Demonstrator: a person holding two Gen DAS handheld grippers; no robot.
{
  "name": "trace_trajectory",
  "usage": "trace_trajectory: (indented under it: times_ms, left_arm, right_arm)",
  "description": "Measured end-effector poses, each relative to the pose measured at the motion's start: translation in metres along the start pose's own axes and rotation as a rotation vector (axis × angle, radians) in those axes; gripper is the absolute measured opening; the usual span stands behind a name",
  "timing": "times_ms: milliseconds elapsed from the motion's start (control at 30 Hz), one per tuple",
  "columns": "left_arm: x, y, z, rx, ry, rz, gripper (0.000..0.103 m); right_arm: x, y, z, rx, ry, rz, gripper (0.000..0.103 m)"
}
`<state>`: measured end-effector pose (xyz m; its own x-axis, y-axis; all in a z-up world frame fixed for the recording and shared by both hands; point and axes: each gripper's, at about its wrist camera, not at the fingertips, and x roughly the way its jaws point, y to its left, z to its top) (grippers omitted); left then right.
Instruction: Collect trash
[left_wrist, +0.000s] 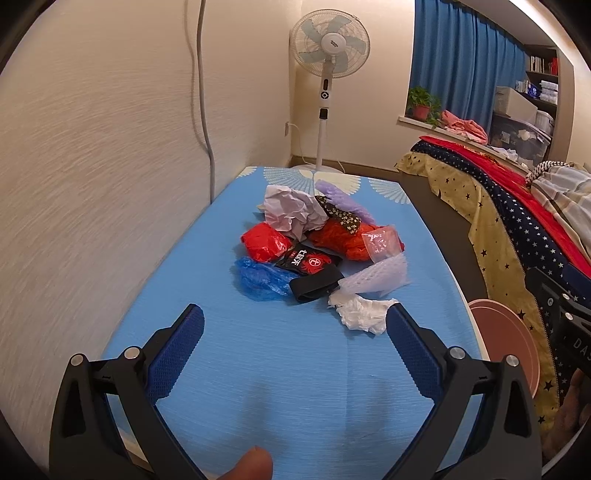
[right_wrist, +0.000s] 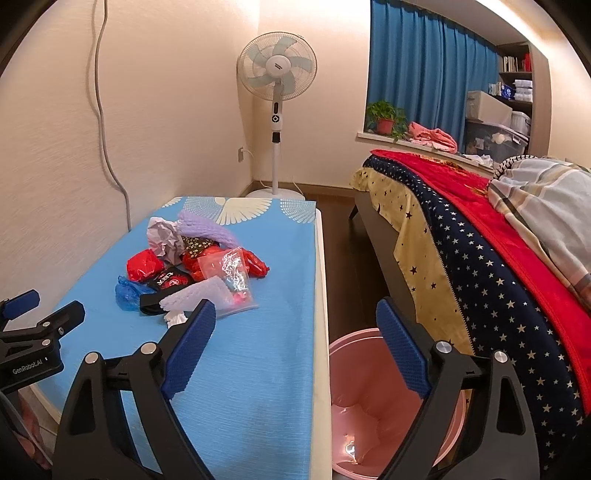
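A pile of trash lies on the blue-covered table (left_wrist: 258, 369): crumpled paper (left_wrist: 291, 212), a red bag (left_wrist: 266, 242), an orange-red bag (left_wrist: 340, 238), a blue bag (left_wrist: 258, 278), a black wrapper (left_wrist: 308, 260), white foam netting (left_wrist: 376, 277) and a white tissue (left_wrist: 364, 312). My left gripper (left_wrist: 295, 321) is open and empty, just short of the pile. My right gripper (right_wrist: 295, 314) is open and empty, above the table's right edge and the pink bin (right_wrist: 384, 410). The pile also shows in the right wrist view (right_wrist: 192, 273).
A wall runs along the table's left side. A bed (right_wrist: 480, 240) with starred covers stands to the right, across a narrow floor strip holding the bin. A standing fan (right_wrist: 277, 96) is behind the table. The left gripper's body (right_wrist: 33, 332) shows at the left.
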<state>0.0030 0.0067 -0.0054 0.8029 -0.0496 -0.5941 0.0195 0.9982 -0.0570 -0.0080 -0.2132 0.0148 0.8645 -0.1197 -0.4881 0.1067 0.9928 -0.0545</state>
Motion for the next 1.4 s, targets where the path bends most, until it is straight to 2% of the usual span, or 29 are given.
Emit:
trace_trajectory:
  times_ms: [1400]
  left_arm:
    - [0.0012, -0.0007, 0.0041, -0.003, -0.003, -0.005, 0.096]
  right_arm:
    - [-0.0031, -0.0002, 0.0039, -0.003, -0.012, -0.001, 0.083]
